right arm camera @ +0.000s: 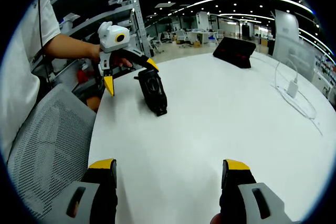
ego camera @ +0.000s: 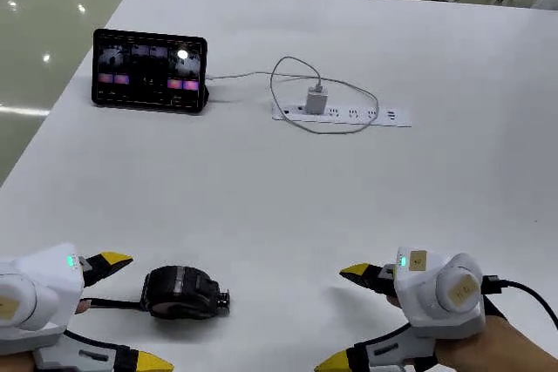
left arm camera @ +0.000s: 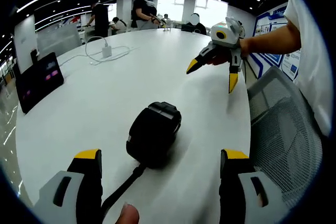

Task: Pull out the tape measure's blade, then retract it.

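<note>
A black tape measure (ego camera: 180,292) lies on the white table (ego camera: 288,180) near its front edge, with a black strap trailing toward the left. My left gripper (ego camera: 135,311) stands open around its strap end, the yellow tips on either side without touching it. In the left gripper view the tape measure (left arm camera: 154,134) sits just ahead of the open jaws. My right gripper (ego camera: 344,318) is open to the right of it, apart from it, with nothing between its fingers. The right gripper view has the tape measure (right arm camera: 153,92) lying ahead, with the left gripper (right arm camera: 128,74) behind it.
A dark tablet (ego camera: 150,71) stands at the back left. A white power strip (ego camera: 342,114) with a plugged charger and a looped white cable (ego camera: 296,84) lies at the back middle. A mesh chair (left arm camera: 286,135) is at the table's near side. People stand far off.
</note>
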### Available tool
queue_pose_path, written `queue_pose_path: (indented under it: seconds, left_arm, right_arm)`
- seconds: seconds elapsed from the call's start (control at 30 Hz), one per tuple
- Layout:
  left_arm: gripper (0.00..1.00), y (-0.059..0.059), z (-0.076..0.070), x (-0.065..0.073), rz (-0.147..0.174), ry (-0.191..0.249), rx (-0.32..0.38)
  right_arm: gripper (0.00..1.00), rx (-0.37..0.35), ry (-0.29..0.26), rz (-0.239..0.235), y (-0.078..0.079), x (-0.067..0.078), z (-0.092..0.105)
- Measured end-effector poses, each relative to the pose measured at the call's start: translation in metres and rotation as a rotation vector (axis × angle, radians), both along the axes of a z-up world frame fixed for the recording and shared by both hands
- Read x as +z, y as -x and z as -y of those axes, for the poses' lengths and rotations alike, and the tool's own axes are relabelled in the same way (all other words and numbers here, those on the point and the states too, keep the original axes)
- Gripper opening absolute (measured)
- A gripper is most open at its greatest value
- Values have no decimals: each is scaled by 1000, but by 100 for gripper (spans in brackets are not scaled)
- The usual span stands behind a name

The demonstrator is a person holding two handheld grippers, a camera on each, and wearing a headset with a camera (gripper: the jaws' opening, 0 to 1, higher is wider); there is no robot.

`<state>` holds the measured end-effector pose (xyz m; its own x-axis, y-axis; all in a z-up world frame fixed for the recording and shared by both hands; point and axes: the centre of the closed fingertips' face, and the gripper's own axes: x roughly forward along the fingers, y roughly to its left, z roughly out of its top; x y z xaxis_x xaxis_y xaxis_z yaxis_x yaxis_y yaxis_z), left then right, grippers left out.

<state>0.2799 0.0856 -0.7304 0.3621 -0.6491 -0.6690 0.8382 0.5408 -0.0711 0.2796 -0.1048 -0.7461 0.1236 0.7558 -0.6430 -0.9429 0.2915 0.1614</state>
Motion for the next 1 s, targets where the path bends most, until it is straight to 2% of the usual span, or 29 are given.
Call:
queue_pose_path:
  seconds: [0.13,0.4,0.63,1.0]
  left_arm:
    - [86,-2,-1,-2,0,-16,-19]
    - [78,-4,0,-10,-23,-56,-66]
    - [67,-5,-1,-16,-31,-74,-95]
    - [57,-12,-1,-24,-44,-105,-124]
  right_arm:
    - [80,17,5,2,-1,-2,-5]
    - [79,48,3,4,-5,-4,-18]
    - [77,69,-6,3,-6,-6,-26]
    - [73,100,-22,-2,-9,-7,-41]
